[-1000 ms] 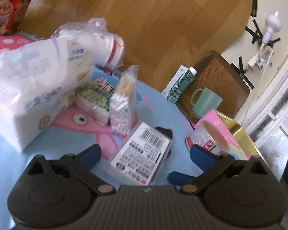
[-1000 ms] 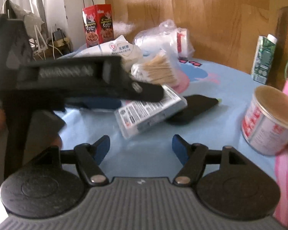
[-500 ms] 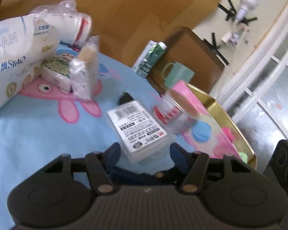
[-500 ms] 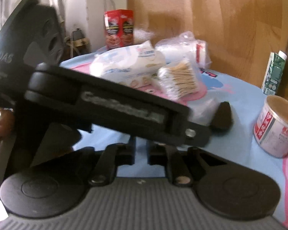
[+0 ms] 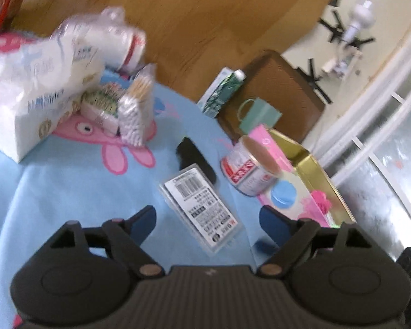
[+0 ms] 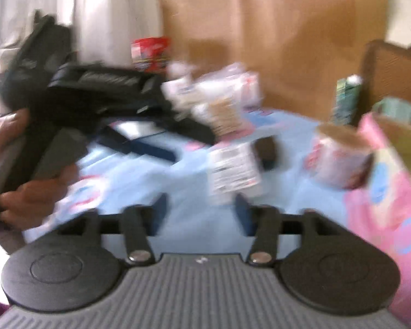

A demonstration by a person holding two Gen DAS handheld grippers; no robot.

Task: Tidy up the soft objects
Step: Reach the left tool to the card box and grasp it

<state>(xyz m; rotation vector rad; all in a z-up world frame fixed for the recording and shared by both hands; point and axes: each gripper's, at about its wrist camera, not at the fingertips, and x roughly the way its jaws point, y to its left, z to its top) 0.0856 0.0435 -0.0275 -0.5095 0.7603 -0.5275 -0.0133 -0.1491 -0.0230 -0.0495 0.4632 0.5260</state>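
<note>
A clear flat box with a barcode label point(image 5: 202, 208) lies on the blue cartoon tablecloth point(image 5: 68, 192), just ahead of my open, empty left gripper point(image 5: 207, 220). The box also shows blurred in the right wrist view point(image 6: 233, 171), ahead of my open, empty right gripper point(image 6: 201, 213). Soft packs stand at the far left: a large white tissue pack point(image 5: 33, 90), a clear bag of white pads point(image 5: 106, 41), a small printed tissue pack point(image 5: 101, 107) and a bag of cotton swabs point(image 5: 137, 109). The left gripper's body point(image 6: 76, 93) is at left in the right wrist view.
A black object point(image 5: 194, 156) lies beyond the box. A red-and-white tin point(image 5: 249, 170), a pink box point(image 5: 293, 189) in a gold tray point(image 5: 315, 164), a green mug point(image 5: 260, 115), a carton point(image 5: 222, 93) and a brown tray point(image 5: 282, 93) stand at right. A red box point(image 6: 150, 53) is far back.
Both grippers have opened; the left gripper held the clear box half a second ago and has let it go onto the cloth. Both views have shifted and are blurred.
</note>
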